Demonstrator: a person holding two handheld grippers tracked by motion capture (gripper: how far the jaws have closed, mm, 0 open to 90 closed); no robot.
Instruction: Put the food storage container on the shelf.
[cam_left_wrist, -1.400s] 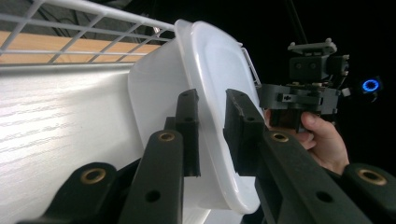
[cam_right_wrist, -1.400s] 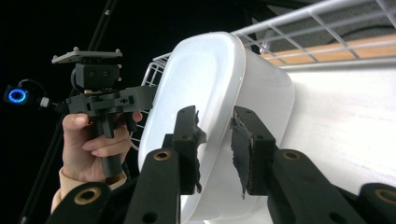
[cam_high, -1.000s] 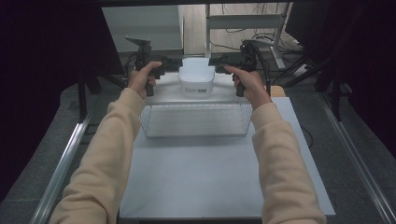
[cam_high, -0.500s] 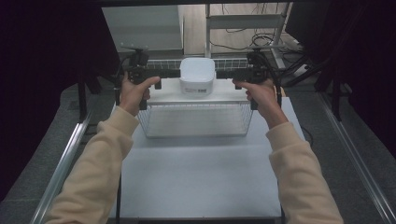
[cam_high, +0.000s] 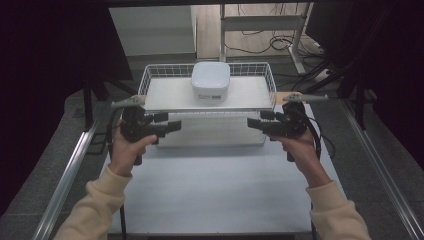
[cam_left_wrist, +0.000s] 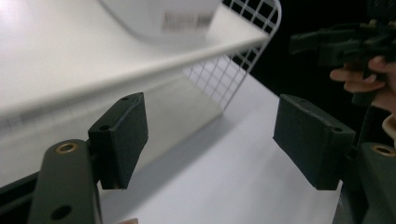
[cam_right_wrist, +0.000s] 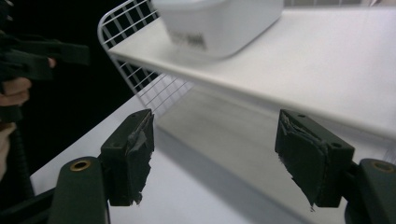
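Observation:
A white lidded box (cam_high: 210, 81) rests on the top board of a white wire shelf (cam_high: 165, 95) at the far end of the table. My left gripper (cam_high: 170, 121) hovers in front of the shelf's left corner and my right gripper (cam_high: 256, 120) in front of its right corner, both pointing inward. Their jaws have just been opening. In the left gripper view the left gripper (cam_left_wrist: 219, 140) stands open with nothing between its pads, and the box (cam_left_wrist: 159, 14) lies beyond. The right gripper (cam_right_wrist: 215, 149) is equally open and empty below the box (cam_right_wrist: 219, 23).
The white tabletop (cam_high: 215, 190) stretches from the shelf toward the person. Metal rails (cam_high: 65, 175) run along both sides of the table. Cables and a stand (cam_high: 260, 30) lie on the floor behind the shelf.
Both hands have drawn back from the box's sides toward the person and spread apart. The box stays on the shelf, let go.

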